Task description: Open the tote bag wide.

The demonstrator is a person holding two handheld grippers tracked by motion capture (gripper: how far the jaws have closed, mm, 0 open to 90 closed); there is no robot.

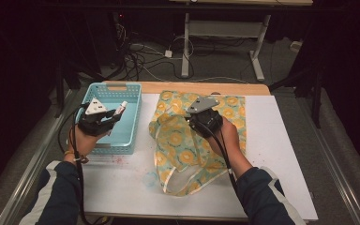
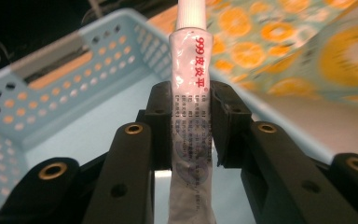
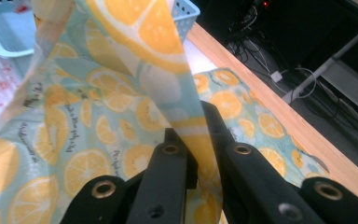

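My left gripper (image 1: pixel 114 114) is shut on a white ointment tube (image 2: pixel 189 93) with red lettering and a white cap. It holds the tube above the light blue perforated basket (image 1: pixel 130 123), cap end (image 1: pixel 123 105) pointing to the right. My right gripper (image 1: pixel 193 118) is shut on the edge of an orange-slice patterned bag (image 1: pixel 187 140), lifting that edge (image 3: pixel 168 79) off the table; the rest of the bag lies spread on the white mat. In the right gripper view the cloth runs up between both jaws.
The white mat (image 1: pixel 281 154) covers a wooden table (image 1: pixel 206 87). A pale round lid or disc (image 1: pixel 150 179) lies near the bag's front corner. Red specks (image 1: pixel 117 160) mark the mat by the basket. Cables and a desk frame (image 1: pixel 225 33) stand on the floor beyond.
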